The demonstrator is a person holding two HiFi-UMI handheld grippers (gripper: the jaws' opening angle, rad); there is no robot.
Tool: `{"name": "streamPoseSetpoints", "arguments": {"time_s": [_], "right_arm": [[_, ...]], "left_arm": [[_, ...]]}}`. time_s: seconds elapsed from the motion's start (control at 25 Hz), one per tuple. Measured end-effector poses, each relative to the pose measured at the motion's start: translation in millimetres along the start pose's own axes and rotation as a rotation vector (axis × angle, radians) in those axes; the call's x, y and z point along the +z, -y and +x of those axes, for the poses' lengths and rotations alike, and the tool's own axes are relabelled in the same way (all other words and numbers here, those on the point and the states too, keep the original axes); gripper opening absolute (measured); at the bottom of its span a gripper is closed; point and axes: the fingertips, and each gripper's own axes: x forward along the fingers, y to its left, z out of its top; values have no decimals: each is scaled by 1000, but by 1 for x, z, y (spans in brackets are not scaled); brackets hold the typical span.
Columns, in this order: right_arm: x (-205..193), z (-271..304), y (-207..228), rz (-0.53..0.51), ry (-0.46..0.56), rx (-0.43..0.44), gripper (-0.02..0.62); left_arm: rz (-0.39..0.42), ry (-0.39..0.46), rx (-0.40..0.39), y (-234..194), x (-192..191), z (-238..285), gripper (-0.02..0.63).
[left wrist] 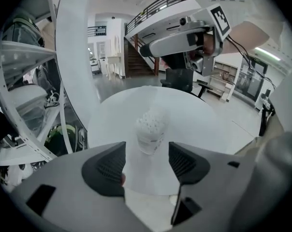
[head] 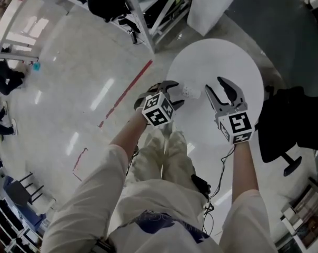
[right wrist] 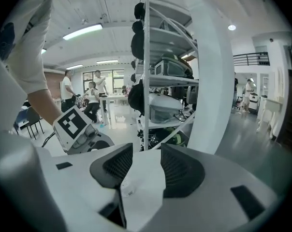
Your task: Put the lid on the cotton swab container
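Observation:
A small clear cotton swab container, open-topped and full of white swabs, stands upright on the round white table. In the left gripper view the container sits just ahead of my left gripper, centred on the gap but not touched. The left gripper is open. My right gripper hovers right of the container, jaws apart and nothing gripped. In the right gripper view a small clear piece, possibly the lid, lies on the table by the right gripper; I cannot tell for sure.
A white shelving rack stands beyond the table's far side. A black office chair is close to the table's right edge. Red tape marks the glossy floor. People stand far back.

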Motion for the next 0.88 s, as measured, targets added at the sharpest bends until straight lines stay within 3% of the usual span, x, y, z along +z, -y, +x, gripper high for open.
{"name": "streamPoseSetpoints", "arguments": {"time_s": [0.36,0.88], "right_arm": [[-13,36,-6,-62,-81,46,161],[-24,45,-5,-82,-121,52,143]], "left_arm": [[11,9,-21,2,3,16,265],[105,-9,-55,8,9,26,262]]}}
